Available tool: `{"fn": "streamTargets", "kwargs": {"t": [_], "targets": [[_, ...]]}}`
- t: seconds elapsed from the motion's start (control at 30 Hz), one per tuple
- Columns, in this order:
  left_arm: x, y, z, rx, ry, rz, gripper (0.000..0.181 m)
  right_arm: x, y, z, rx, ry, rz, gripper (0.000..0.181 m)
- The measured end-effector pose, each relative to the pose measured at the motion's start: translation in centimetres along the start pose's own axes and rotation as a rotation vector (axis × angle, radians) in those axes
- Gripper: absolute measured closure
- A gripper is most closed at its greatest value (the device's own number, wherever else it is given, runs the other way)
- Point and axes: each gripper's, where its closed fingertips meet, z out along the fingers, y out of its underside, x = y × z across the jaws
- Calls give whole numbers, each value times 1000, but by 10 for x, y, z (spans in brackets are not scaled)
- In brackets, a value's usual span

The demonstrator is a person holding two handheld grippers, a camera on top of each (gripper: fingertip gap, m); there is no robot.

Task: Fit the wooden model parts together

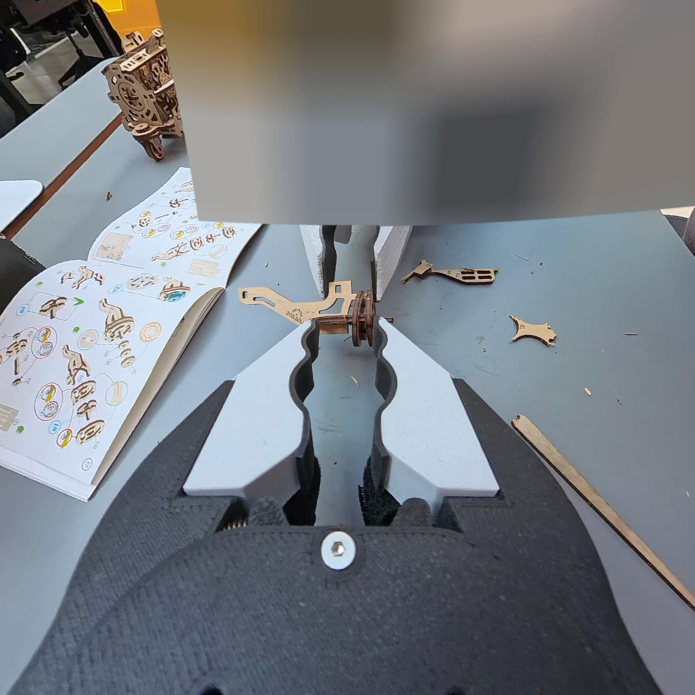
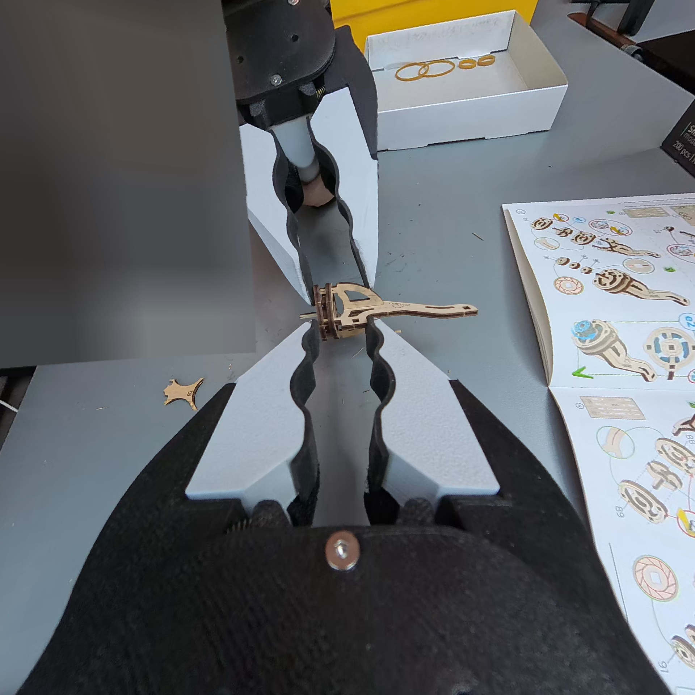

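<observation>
Both grippers meet tip to tip over the grey surface, each closed part-way on the same small wooden assembly. The left gripper pinches its disc stack and block; the right gripper clamps the same stack from the opposite side, and the flat arm sticks out sideways, clear of both.

Only the left wrist view shows the finished wooden model at the far left, a thin wooden strip running toward the near right edge, and a slotted offcut. Only the right wrist view shows the white box holding rubber bands.

The open instruction booklet crowds one side; a star-shaped scrap lies on the other, with bare surface around it.
</observation>
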Motion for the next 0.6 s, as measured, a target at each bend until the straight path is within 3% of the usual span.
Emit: {"fn": "streamTargets", "kwargs": {"t": [0.37, 0.43, 0.5, 0.6], "targets": [[1, 0, -1, 3, -5, 20, 152, -1, 0, 1, 8, -4, -26, 157], [2, -5, -2, 34, -8, 34, 141, -7, -3, 1, 23, -34, -34, 157], [5, -7, -2, 47, -1, 49, 151, -8, -5, 2, 32, -30, -43, 157], [6, -4, 0, 24, 2, 45, 150, -8, -2, 2, 14, -23, -62, 157]]}}
